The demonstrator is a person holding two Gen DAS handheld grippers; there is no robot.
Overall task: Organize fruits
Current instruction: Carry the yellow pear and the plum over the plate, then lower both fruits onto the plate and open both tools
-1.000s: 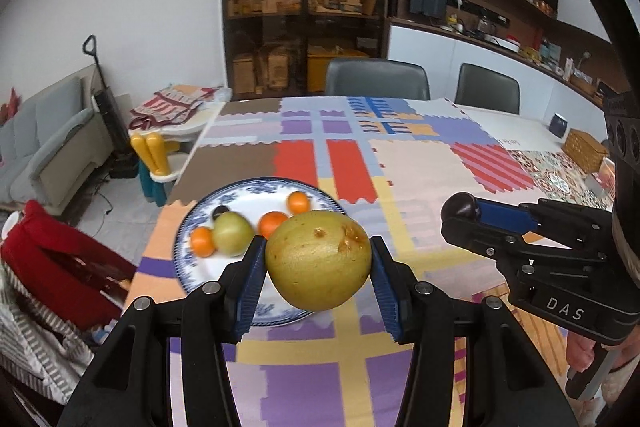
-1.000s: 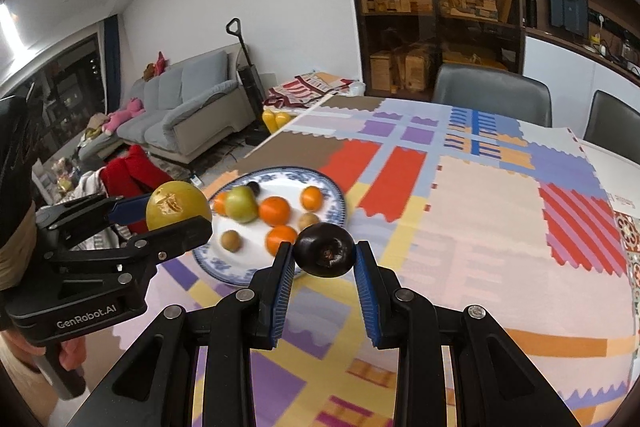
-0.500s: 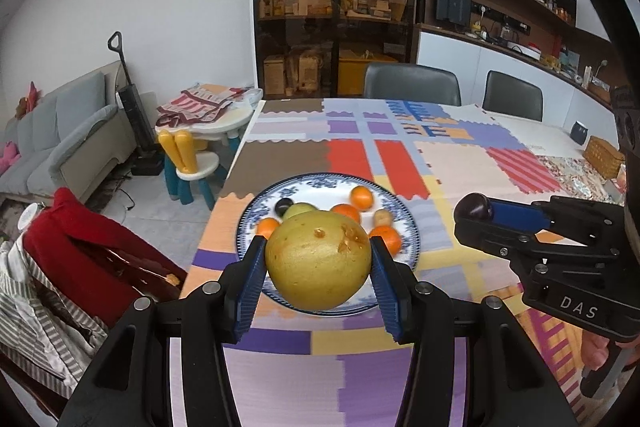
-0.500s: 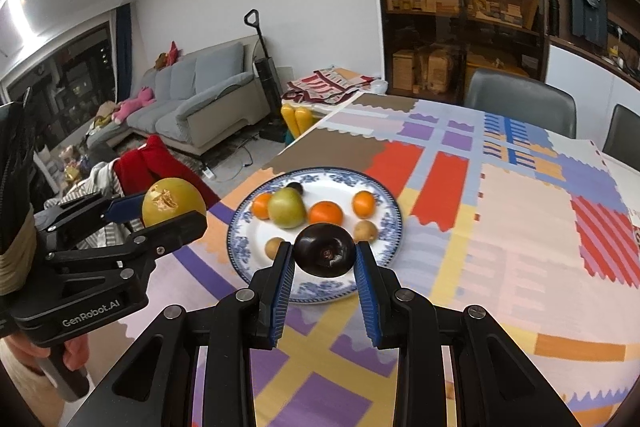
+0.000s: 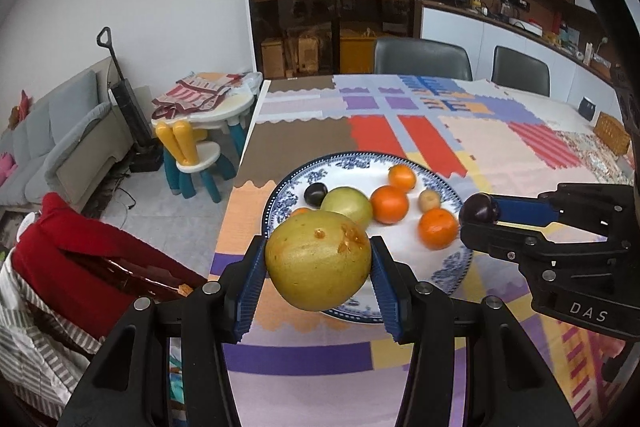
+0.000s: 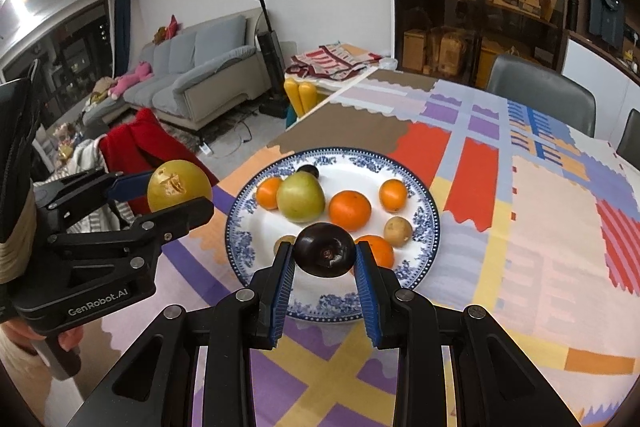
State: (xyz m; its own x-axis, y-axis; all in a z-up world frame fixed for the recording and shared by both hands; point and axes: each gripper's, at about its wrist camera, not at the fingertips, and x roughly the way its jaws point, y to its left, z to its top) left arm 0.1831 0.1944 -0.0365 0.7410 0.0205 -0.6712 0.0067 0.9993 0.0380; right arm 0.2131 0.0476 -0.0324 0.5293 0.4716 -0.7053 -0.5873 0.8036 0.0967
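Observation:
My left gripper [image 5: 318, 261] is shut on a large yellow-green pear [image 5: 318, 261] with brown scars, held above the near left rim of a blue-and-white plate [image 5: 352, 161]. It also shows in the right wrist view [image 6: 180, 193], left of the plate [image 6: 432, 203]. My right gripper [image 6: 325, 255] is shut on a dark purple plum [image 6: 325, 255] above the plate's near edge; in the left wrist view the plum [image 5: 478, 209] is at the plate's right. The plate holds several oranges [image 6: 350, 209], a green apple [image 6: 301, 197], a small dark plum [image 5: 315, 193] and small brown fruits [image 6: 398, 231].
The table has a patchwork cloth [image 6: 540, 227]. Its left edge drops to the floor, with a red garment [image 5: 68, 259] on a chair and a child's table and chair [image 5: 196, 147]. Grey chairs [image 5: 422, 57] stand at the far side. A wicker basket [image 5: 612, 139] sits far right.
Both grippers have shifted left and toward the plate with their fruits held; the plate now lies closer and more centred under them.

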